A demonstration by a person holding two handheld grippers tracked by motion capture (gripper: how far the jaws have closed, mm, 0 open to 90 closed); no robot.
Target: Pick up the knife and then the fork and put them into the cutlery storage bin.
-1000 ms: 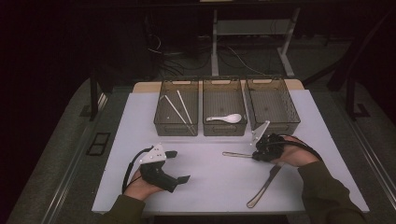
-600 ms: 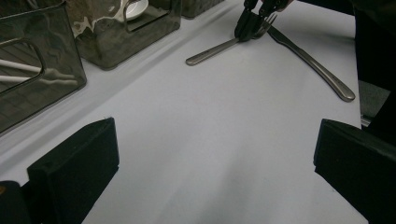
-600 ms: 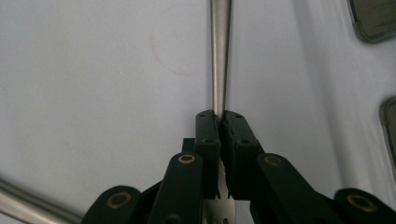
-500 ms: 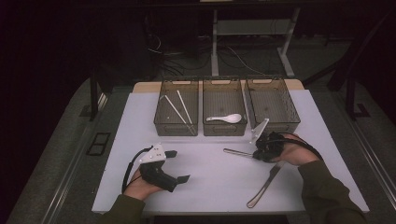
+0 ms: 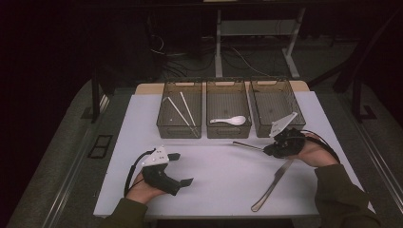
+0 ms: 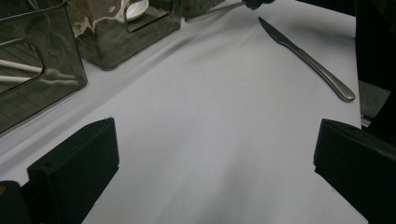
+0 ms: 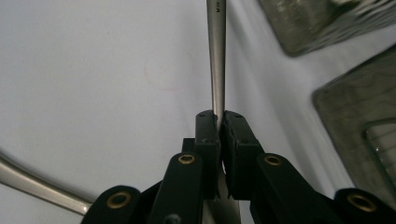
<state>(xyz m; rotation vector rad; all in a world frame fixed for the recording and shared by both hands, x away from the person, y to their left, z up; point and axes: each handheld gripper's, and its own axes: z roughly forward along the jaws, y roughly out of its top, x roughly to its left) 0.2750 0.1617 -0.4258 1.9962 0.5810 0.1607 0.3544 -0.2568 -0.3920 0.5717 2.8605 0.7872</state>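
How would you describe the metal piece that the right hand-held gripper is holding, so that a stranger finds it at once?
Start at the row of three dark bins at the far side of the white table. In front of the right bin, the right hand-held gripper is shut on a thin metal utensil handle that points left. Unlike the knife lying loose nearby, it is clamped between jaws.

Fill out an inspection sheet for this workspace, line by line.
Surface: white table top, flat, no spills.
Job's things: slim metal utensil handle clamped in right gripper; silver table knife lying loose.
Clutter: three smoky clear plastic bins; left holds white chopsticks, middle a white ceramic spoon.
Grippers: right shut on handle; left gripper open, resting.
Cables: black cable loops from left gripper.
Surroundings: dark floor, desk legs.
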